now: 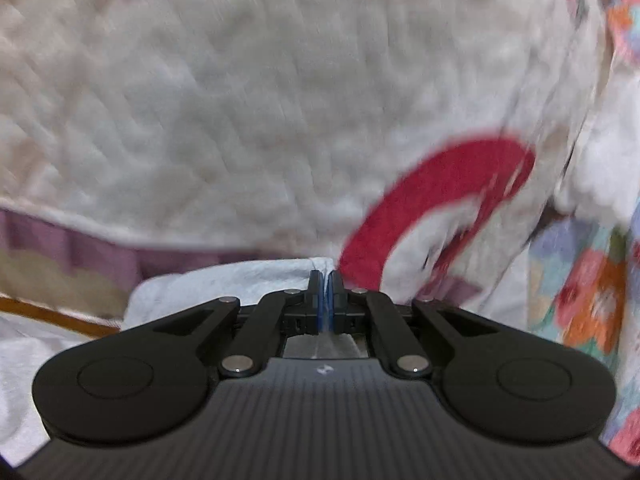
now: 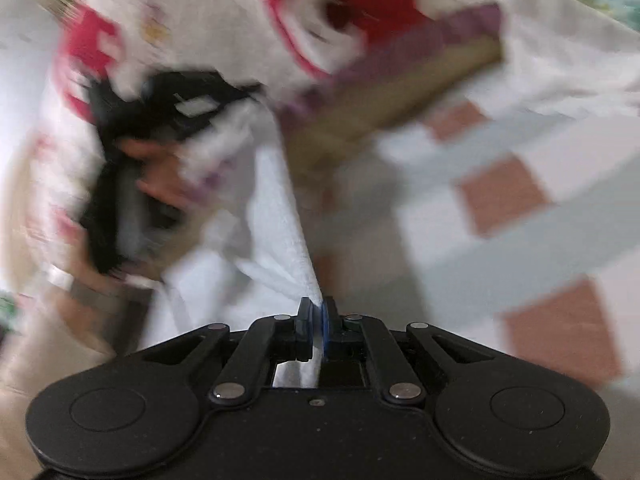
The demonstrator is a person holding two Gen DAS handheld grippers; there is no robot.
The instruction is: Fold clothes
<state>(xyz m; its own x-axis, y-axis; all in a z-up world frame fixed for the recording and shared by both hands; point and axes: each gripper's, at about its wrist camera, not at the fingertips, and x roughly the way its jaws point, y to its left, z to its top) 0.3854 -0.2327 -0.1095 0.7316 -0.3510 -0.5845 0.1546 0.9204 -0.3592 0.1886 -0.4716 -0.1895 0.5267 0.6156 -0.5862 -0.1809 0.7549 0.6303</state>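
Observation:
A white cloth (image 1: pixel 224 284) runs from under my left gripper (image 1: pixel 326 280), whose blue pads are shut on its edge. In the right wrist view the same white cloth (image 2: pixel 276 216) stretches up from my right gripper (image 2: pixel 318 312), which is shut on a thin fold of it. Further left in that view a person's hand (image 2: pixel 160 176) holds the other black gripper (image 2: pixel 132 184) against the fabric. Both views are blurred by motion.
A quilted white bedspread (image 1: pixel 240 100) with a large red print (image 1: pixel 436 204) fills the left view, with a flowered fabric (image 1: pixel 588 288) at the right. A checked floor of pink and white tiles (image 2: pixel 504 196) lies beyond the bed edge (image 2: pixel 380 96) in the right view.

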